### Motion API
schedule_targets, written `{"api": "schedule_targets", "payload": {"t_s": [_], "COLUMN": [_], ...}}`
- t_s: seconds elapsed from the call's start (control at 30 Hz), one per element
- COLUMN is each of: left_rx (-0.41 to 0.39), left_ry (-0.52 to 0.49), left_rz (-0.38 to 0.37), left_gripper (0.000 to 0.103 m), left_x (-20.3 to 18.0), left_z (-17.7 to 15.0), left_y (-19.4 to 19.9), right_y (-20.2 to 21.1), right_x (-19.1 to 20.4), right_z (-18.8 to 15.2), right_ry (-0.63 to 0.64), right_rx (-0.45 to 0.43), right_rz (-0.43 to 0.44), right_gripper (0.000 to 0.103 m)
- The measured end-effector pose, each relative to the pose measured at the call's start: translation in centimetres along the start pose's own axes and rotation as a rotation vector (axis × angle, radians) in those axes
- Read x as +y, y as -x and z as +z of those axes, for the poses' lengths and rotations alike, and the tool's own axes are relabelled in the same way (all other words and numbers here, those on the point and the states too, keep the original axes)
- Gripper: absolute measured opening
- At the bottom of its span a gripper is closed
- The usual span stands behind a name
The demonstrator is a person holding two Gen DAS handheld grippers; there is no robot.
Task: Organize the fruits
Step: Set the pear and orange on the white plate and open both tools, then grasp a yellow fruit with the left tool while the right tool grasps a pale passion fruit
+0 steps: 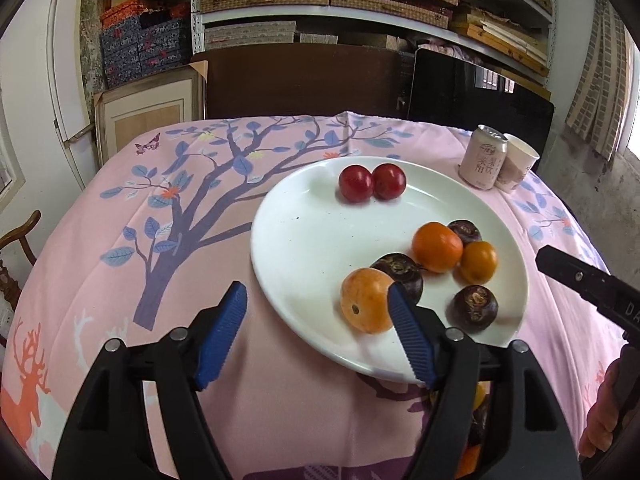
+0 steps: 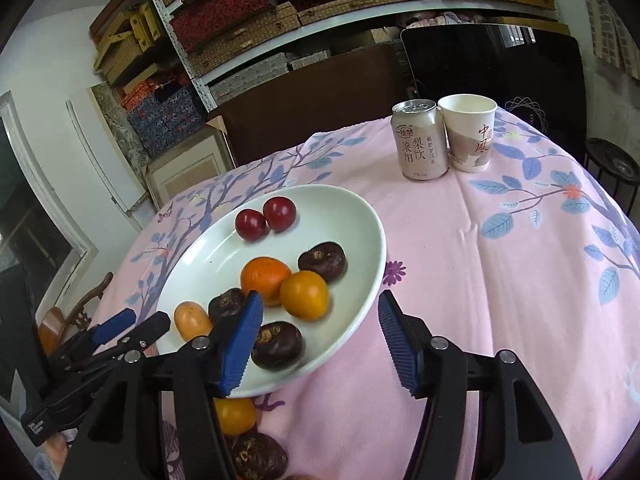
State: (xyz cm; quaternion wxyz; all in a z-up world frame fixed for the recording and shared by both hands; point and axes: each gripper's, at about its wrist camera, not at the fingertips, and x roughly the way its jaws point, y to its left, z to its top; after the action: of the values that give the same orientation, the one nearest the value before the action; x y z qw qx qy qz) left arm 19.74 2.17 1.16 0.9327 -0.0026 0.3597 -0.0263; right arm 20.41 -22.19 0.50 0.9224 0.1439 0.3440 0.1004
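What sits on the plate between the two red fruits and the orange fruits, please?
Nothing: in both views, bare white plate separates the two red fruits from the orange fruits.

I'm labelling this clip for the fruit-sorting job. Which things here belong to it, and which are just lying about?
Belongs to the job:
white plate
two red fruits
three orange fruits on the plate
three dark brown fruits on the plate
orange and dark fruits off the plate

Just lying about:
drink can
paper cup

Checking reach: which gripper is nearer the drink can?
Right. The right gripper hovers at the plate's can-side rim; the left gripper sits at the rim opposite the drink can.
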Motion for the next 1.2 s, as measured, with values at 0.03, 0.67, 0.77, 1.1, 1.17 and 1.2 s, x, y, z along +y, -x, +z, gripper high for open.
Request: {"api": "schedule_targets", "payload": {"t_s": [0.03, 0.67, 0.77, 1.1, 1.17, 1.2], "left_rx": [-0.006, 0.058, 0.061, 0.14, 0.142, 0.147], "left_ry": [-0.004, -0.052, -0.072, -0.13, -0.131, -0.122], "left_rz": [0.004, -0.105, -0.129, -0.055, -0.06, -0.069], "left_gripper": [0.077, 0.093, 0.093, 0.093, 0.095, 0.095], "left_x": [-0.1, -2.3, -3.8, -6.6, -6.5, -6.2], "left_z": [-0.2, -5.6, -5.4, -5.1, -5.1, -5.1], "left_y": [0.3, 3.2, 3.1, 0.1, -0.1, -0.2], "right_y": [0.3, 4.8, 5.0, 4.9, 4.8, 4.8], "right_x": [0.1, -1.4, -2.0, -1.8, -1.7, -1.6], "right_z": [-0.3, -3.9, -3.7, -3.5, -3.5, -3.6], "right_ry": [0.008, -0.012, -0.043, -0.058, -0.054, -0.052], "right_rx": [-0.004, -0.018, -0.021, -0.003, 0.001, 0.002], "right_rz": [-0.01, -0.03, -0.021, 0.007, 0.007, 0.007], "right_gripper": [0.063, 0.075, 0.075, 0.075, 0.075, 0.075]}}
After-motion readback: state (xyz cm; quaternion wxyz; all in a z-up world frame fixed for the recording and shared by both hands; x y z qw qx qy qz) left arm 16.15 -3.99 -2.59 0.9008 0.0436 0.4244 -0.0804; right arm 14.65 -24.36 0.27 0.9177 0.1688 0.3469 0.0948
